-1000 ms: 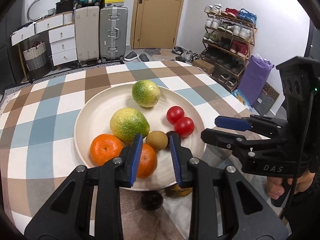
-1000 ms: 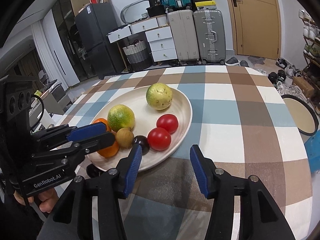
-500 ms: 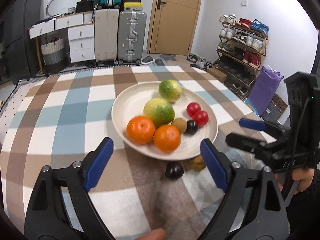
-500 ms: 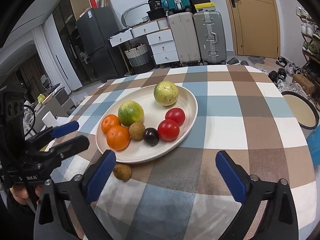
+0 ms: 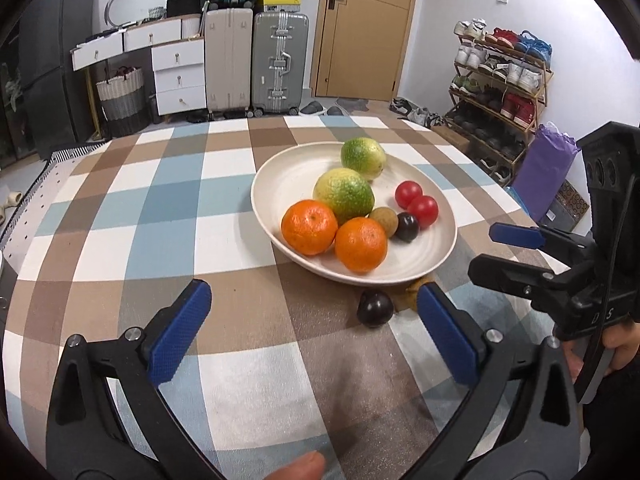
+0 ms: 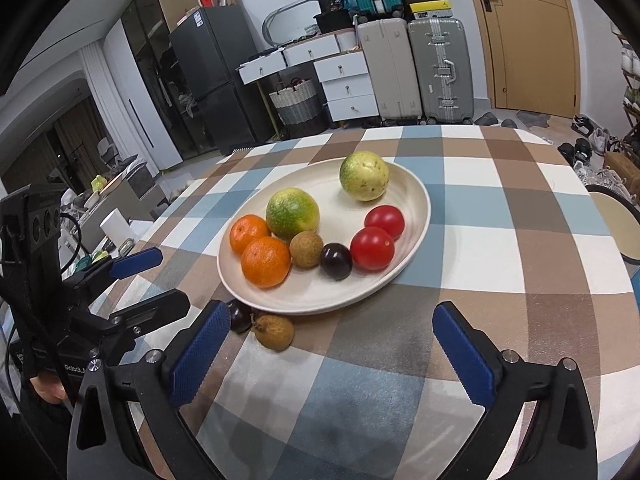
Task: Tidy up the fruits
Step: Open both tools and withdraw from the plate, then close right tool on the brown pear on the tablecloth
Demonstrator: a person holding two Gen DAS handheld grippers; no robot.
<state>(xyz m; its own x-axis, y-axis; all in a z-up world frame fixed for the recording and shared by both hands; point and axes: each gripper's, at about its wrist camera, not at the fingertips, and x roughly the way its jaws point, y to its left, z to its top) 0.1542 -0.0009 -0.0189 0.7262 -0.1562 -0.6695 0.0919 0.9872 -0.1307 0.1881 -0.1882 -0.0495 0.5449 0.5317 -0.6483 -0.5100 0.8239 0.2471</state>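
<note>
Cream plate [image 6: 416, 216], 2 fruits beside — grippers open

On checked tablecloth [image 6: 500, 248]: cream oval plate [image 6: 416, 216] holding eight fruits. Just before its near rim, outside: dark round plum [image 5: 375, 308], brown longan [image 6: 274, 332], side by side.

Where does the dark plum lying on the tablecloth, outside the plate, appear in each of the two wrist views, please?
Left wrist view: the loose plum lies lower centre-right, just below the plate rim.
Right wrist view: the same plum is lower left, half hidden behind the right gripper's left finger.
Shared landmark: the brown longan beside it, off the plate.
</note>
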